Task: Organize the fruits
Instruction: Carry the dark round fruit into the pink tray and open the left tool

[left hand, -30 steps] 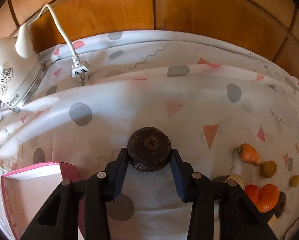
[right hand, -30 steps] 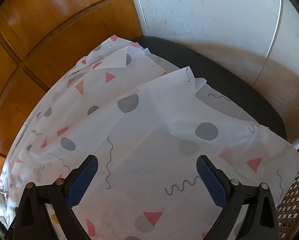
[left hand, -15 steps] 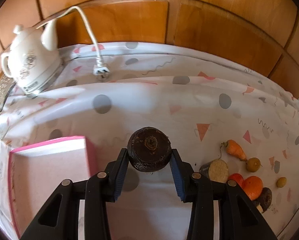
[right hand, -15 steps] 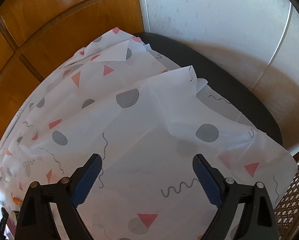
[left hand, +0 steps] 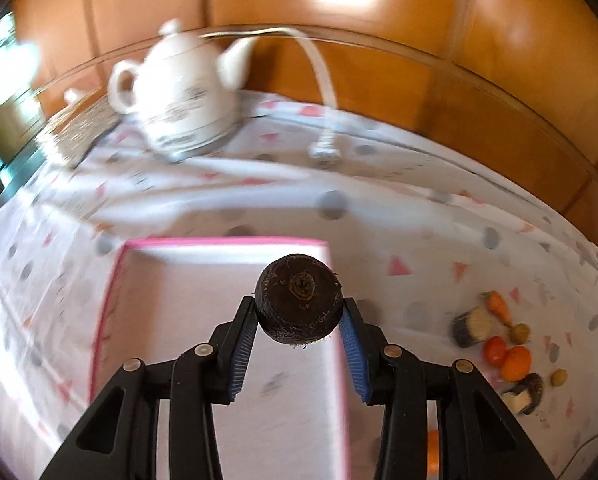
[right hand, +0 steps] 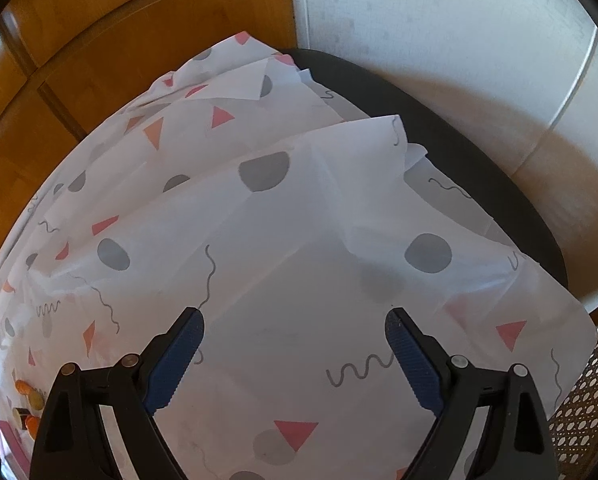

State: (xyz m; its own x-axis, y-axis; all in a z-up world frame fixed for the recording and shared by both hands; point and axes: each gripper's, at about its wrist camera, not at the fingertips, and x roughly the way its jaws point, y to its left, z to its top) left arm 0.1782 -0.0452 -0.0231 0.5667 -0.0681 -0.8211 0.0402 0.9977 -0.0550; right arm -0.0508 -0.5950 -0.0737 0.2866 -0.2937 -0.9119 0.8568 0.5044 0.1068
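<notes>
My left gripper (left hand: 299, 322) is shut on a dark brown round fruit (left hand: 300, 298) and holds it above the right side of a pink-edged white box (left hand: 171, 312). A cluster of small fruits and vegetables lies on the cloth at the right: a carrot (left hand: 499, 307), a red tomato (left hand: 494, 350), an orange fruit (left hand: 516, 363) and cut dark pieces (left hand: 472, 325). My right gripper (right hand: 295, 354) is open and empty above the patterned tablecloth (right hand: 299, 240). A few fruits (right hand: 29, 396) show at that view's far left edge.
A white teapot (left hand: 183, 92) with a cord and plug (left hand: 325, 152) stands at the back left, beside a woven mat (left hand: 75, 128). Wooden panels (left hand: 379, 60) run behind the table. A dark table edge (right hand: 459, 152) and a woven chair (right hand: 587, 400) lie at the right.
My left gripper has swung left with the dark fruit, from over bare cloth to over the pink box. The teapot has come into fuller view. The right gripper shifted slightly.
</notes>
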